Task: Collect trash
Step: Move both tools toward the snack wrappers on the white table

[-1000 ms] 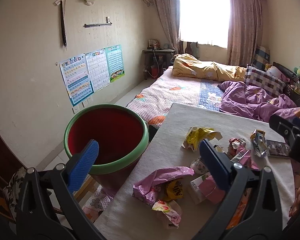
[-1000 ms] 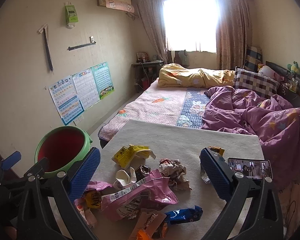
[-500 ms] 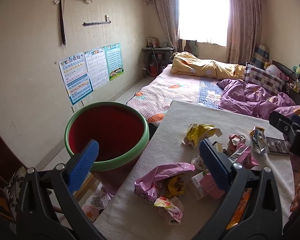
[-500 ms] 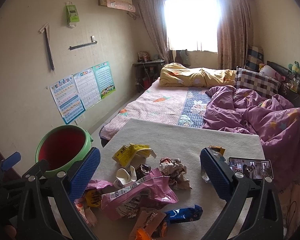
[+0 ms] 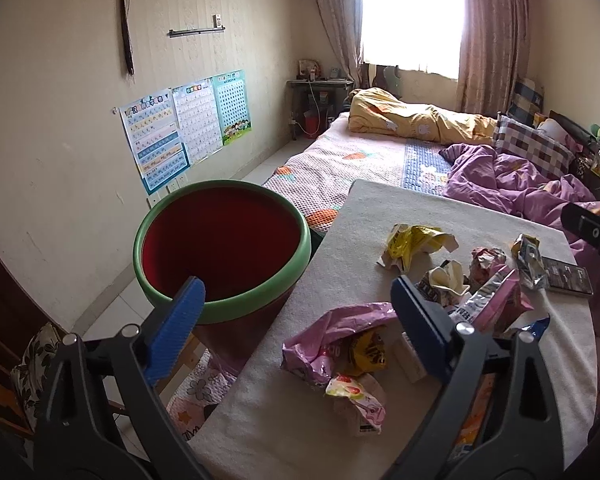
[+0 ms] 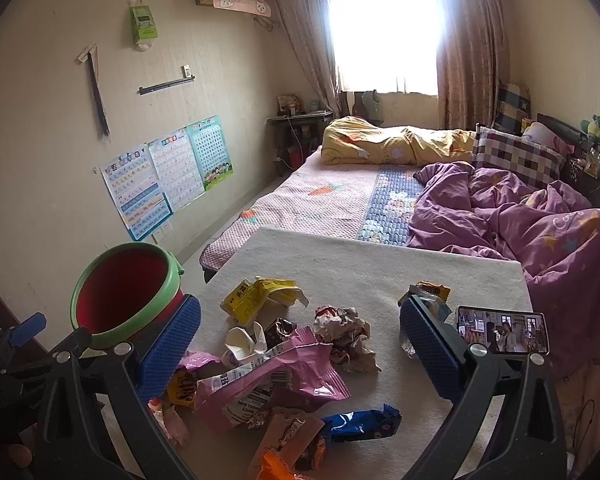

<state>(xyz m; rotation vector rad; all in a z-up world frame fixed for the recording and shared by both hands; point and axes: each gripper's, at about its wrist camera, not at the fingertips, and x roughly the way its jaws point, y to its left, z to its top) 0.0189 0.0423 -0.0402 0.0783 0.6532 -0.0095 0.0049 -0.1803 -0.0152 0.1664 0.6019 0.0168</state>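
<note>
Bedroom daylight falls on your cream-covered table [image 6: 380, 264], and the trash is heaped at its near end. Take the red bin [image 5: 224, 240] with the green rim as your landmark: it stands just off the table's left edge, and nothing shows inside it. Closest to the bin lies the crumpled pink bag [image 5: 332, 336], with a small pink-and-white wrapper [image 5: 360, 400] just nearer you. Farther from the bin sit the yellow wrapper [image 6: 260, 294], a crushed white cup [image 6: 244, 344], the big pink snack bag [image 6: 268, 376], a blue wrapper [image 6: 360, 424] and a foil packet [image 5: 530, 256]. Farthest from the bin a phone [image 6: 502, 330] lies lit; that is not trash, so leave it.

Your left gripper [image 5: 296, 320] has its jaws closing, with the crumpled pink bag between them but not yet pinched. Your right gripper [image 6: 300, 344] hangs wide above the heap, grasping nothing.

You look to be at the first pick. Next, lower the left one onto the crumpled pink bag, clench, lift, and swing across to the bin.
</note>
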